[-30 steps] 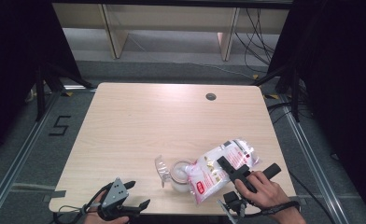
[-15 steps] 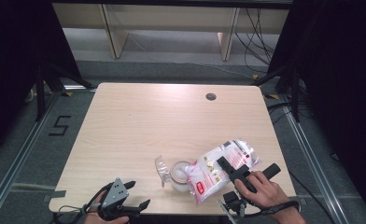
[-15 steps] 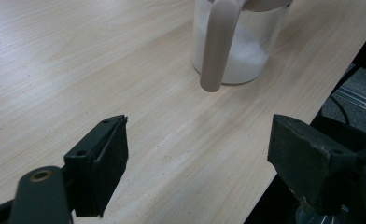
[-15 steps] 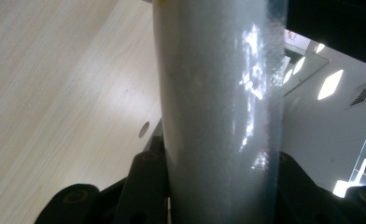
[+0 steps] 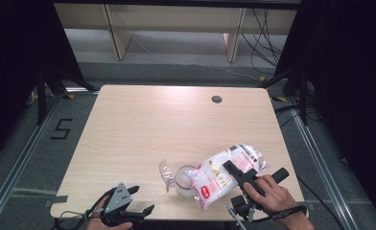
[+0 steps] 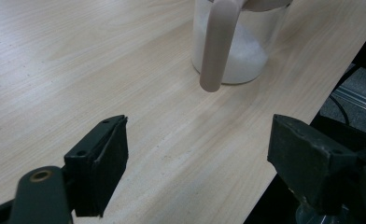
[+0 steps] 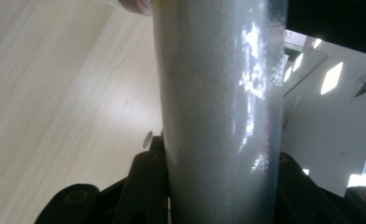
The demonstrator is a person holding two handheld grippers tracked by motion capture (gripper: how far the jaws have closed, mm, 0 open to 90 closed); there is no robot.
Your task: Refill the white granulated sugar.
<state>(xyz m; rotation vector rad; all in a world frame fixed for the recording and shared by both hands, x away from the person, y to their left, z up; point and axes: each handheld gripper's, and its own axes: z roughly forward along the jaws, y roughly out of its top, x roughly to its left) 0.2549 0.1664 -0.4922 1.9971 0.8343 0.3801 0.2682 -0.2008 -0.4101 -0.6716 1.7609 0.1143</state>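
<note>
A clear bag of white grains (image 5: 224, 175) with red print is tipped over a clear glass jar (image 5: 184, 179) near the table's front edge. My right gripper (image 5: 236, 172) is shut on the bag, whose grainy side (image 7: 218, 107) stands between its jaws. The jar (image 6: 232, 51) holds some white grains, and a pale handle (image 6: 217, 44) hangs down its side. A crumpled clear lid or wrap (image 5: 166, 171) lies just left of the jar. My left gripper (image 5: 140, 201) rests at the front left edge, jaws wide open (image 6: 197, 163) over bare wood, short of the jar.
The light wooden table (image 5: 143, 124) has a round cable hole (image 5: 217, 99) at the back right. Metal rails and dark floor run along both sides. A wooden shelf frame (image 5: 171, 28) stands behind the table.
</note>
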